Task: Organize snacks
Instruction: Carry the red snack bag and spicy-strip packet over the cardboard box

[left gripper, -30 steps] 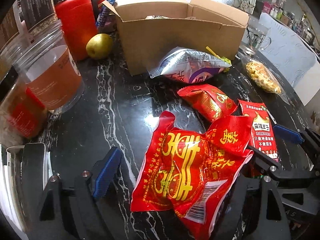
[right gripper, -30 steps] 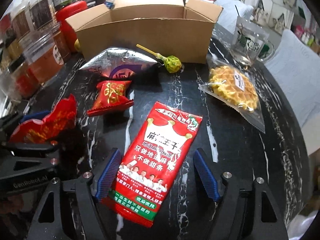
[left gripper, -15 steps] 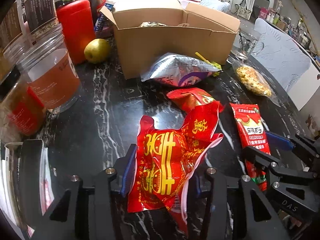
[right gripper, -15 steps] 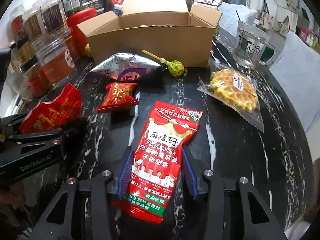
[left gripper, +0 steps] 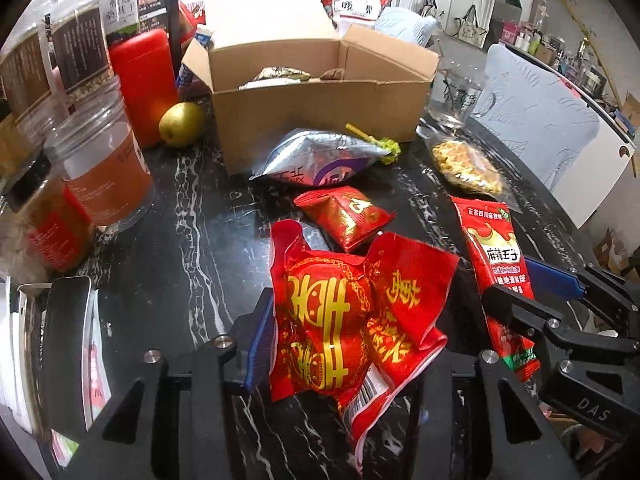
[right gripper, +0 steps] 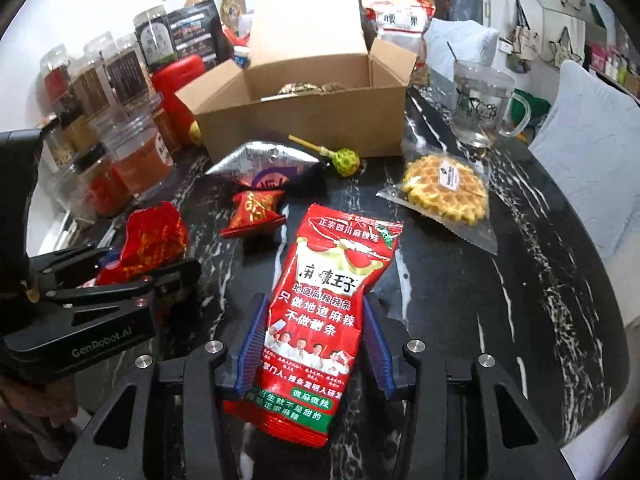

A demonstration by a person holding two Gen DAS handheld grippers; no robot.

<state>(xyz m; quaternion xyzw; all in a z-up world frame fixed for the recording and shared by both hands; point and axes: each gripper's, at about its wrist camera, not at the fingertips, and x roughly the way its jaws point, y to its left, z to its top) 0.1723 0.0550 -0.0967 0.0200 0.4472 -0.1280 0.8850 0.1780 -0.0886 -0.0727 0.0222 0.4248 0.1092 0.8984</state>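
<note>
My left gripper [left gripper: 340,344] is shut on a crinkled red and gold snack bag [left gripper: 340,320], lifted off the black marble table [left gripper: 192,216]. My right gripper [right gripper: 314,344] is shut on a long red spicy-strip packet [right gripper: 320,312], also raised; it also shows in the left wrist view [left gripper: 500,272]. An open cardboard box [right gripper: 304,120] with some snacks inside stands at the back. In front of it lie a silver and purple bag [right gripper: 260,164], a small red packet [right gripper: 256,212], a green lollipop [right gripper: 344,158] and a bagged waffle [right gripper: 444,188].
Clear jars [left gripper: 104,168], a red canister [left gripper: 144,84] and a yellow-green pear [left gripper: 182,124] stand at the left. A glass mug [right gripper: 484,104] sits at the right of the box. A pale cushion [right gripper: 588,136] lies past the table's right edge.
Both grippers closed from open onto their packets and lifted them. The red and gold bag and the long red packet now stand up off the table.
</note>
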